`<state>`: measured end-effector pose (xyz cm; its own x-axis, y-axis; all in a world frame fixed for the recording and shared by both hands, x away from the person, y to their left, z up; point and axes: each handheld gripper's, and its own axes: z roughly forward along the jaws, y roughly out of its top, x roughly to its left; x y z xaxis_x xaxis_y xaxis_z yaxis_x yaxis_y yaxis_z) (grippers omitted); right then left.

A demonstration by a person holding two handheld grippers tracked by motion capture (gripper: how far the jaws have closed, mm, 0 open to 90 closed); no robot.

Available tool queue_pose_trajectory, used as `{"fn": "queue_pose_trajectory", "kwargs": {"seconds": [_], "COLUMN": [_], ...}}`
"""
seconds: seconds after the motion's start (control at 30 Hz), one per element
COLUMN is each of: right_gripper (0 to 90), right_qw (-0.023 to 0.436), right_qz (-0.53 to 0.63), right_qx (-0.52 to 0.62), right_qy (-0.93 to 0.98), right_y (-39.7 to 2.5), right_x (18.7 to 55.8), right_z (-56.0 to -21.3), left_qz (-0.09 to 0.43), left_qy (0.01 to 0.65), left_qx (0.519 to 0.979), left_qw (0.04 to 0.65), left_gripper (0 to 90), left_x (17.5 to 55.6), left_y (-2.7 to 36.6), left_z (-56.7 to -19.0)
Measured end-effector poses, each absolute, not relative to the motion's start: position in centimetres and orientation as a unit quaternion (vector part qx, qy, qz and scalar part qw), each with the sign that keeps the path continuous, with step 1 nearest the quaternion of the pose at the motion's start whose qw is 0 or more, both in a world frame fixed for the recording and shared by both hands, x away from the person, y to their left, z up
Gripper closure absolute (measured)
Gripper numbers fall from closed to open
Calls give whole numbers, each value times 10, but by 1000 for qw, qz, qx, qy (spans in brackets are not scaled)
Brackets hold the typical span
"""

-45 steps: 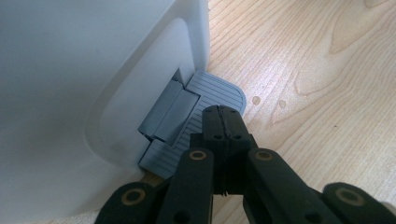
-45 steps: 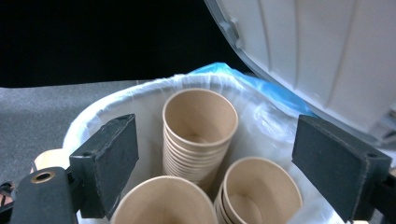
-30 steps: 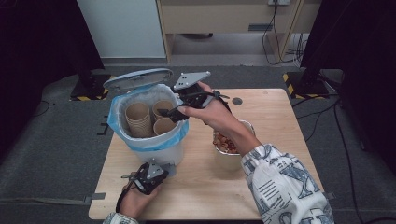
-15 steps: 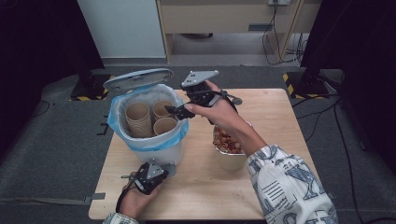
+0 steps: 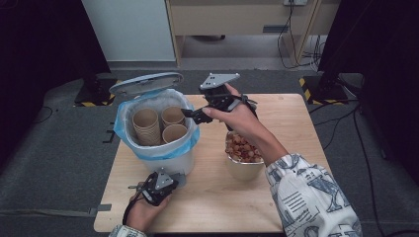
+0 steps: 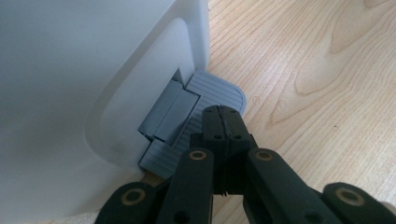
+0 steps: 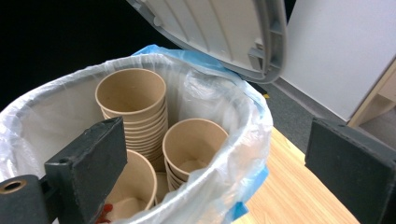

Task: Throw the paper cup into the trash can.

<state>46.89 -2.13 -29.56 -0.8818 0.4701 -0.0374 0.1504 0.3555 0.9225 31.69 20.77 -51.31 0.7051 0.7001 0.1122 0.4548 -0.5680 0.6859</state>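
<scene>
Pressing down on the grey pedal (image 6: 205, 100) at the foot of the white bin (image 5: 170, 160), the left gripper (image 5: 157, 181) has its jaws closed tight together, tips on the ribbed plate, near the tabletop's (image 5: 296, 113) front edge. The bin lid (image 5: 146, 82) stands tipped up at the back, blue liner (image 7: 254, 182) folded over the rim. Inside sit stacks of brown paper cups (image 7: 133, 100), upright and nested. Over the bin's right rim hangs the right gripper (image 5: 196, 114), jaws spread wide and empty, cups showing between them. Just right of the bin, under the person's forearm, stands a paper bowl of snacks (image 5: 242, 150).
</scene>
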Motion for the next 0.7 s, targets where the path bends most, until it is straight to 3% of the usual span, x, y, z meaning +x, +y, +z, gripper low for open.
{"fn": "queue_pose_trajectory", "kwargs": {"seconds": [0.7], "right_gripper": [58], "right_qw": [168], "right_qz": [526], "right_qx": [226], "right_qy": [802], "right_y": [-48], "right_x": [474], "right_z": [-297], "left_qz": [190], "left_qy": [334], "left_qx": [865], "left_qw": [324], "left_gripper": [898], "left_x": [317], "left_y": [208], "left_z": [-513]}}
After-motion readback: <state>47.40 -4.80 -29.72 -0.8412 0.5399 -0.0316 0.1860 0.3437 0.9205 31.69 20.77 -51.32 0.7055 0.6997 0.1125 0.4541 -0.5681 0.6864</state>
